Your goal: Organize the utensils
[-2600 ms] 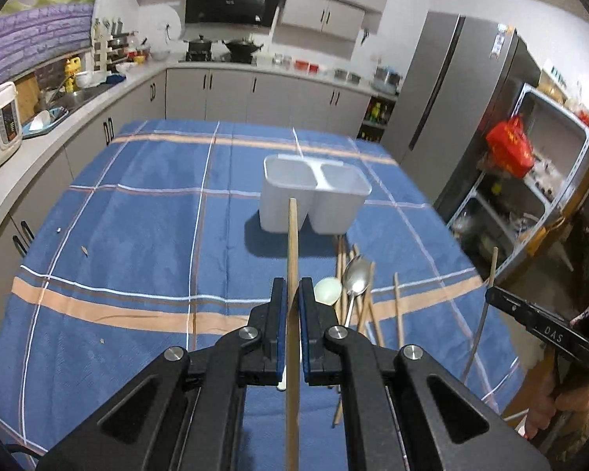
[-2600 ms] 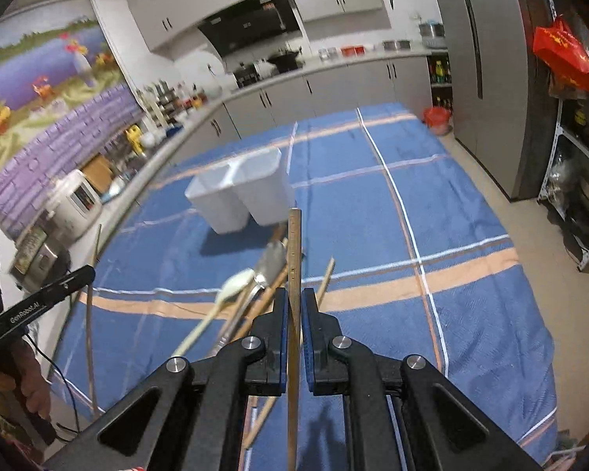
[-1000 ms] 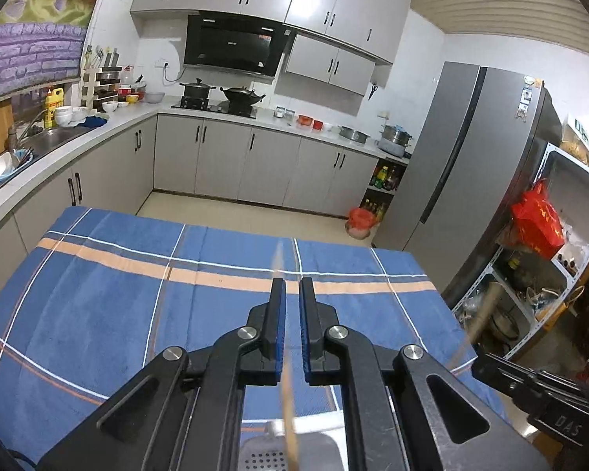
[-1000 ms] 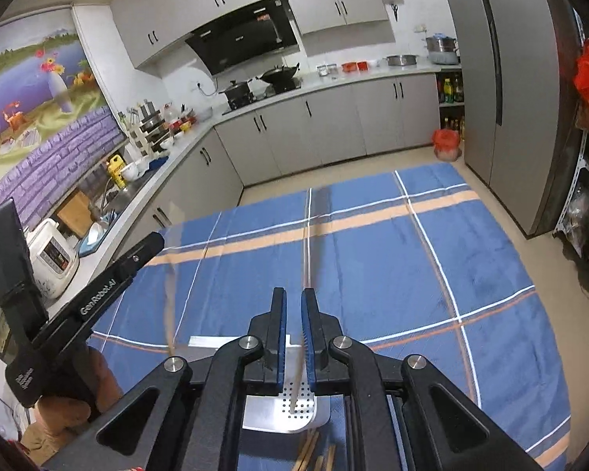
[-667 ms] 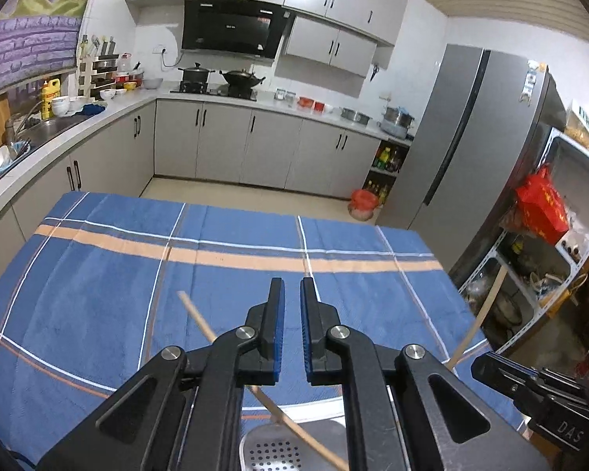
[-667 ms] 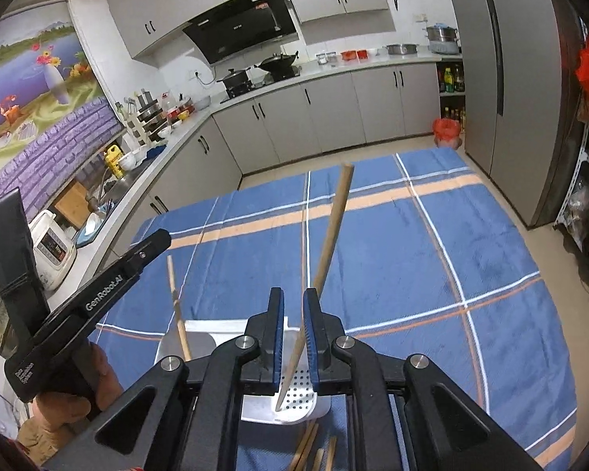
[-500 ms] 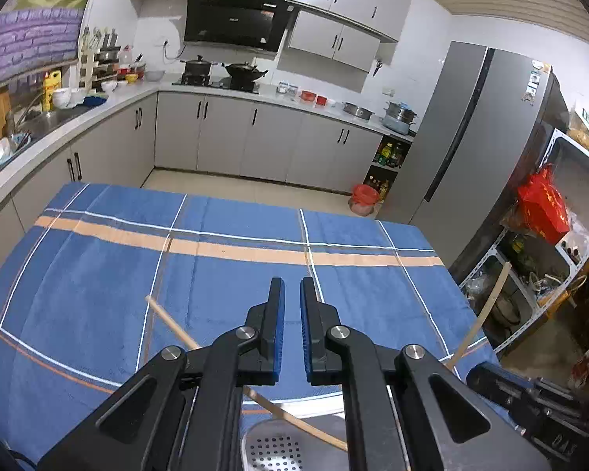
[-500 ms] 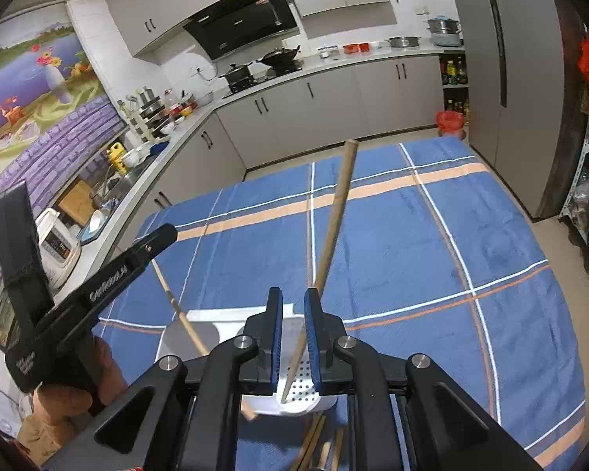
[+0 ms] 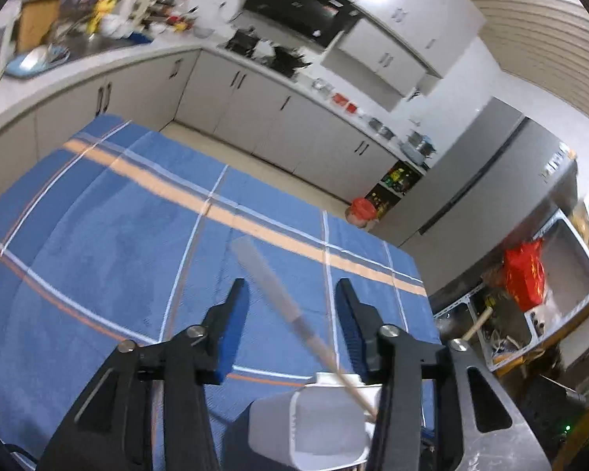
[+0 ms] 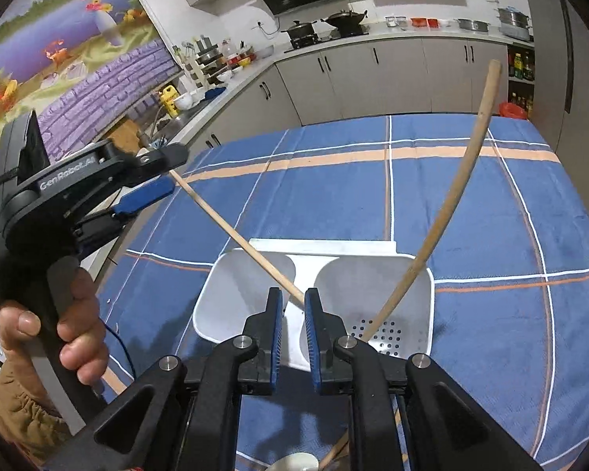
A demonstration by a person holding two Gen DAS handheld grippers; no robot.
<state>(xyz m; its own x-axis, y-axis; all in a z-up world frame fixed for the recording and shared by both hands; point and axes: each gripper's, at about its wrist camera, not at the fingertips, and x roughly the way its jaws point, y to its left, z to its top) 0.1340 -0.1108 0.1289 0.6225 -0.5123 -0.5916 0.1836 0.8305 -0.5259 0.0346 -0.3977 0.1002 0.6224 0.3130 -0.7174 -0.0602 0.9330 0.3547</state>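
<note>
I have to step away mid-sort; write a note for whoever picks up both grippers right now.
Left gripper: wide open, empty. Right gripper: slightly open, empty.
Done: right wooden chopstick leans in the perforated compartment of the white plastic two-compartment holder; left wooden chopstick leans in too, foot hidden.
Left: pale spoon and another wooden stick on the blue striped cloth, nearer you.

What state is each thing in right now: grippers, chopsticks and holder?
left gripper: open, empty.
right gripper: jaws slightly apart, empty.
left chopstick: free, leaning left in the holder.
right chopstick: standing in the right compartment, leaning right.
utensil holder: upright on the tablecloth.
</note>
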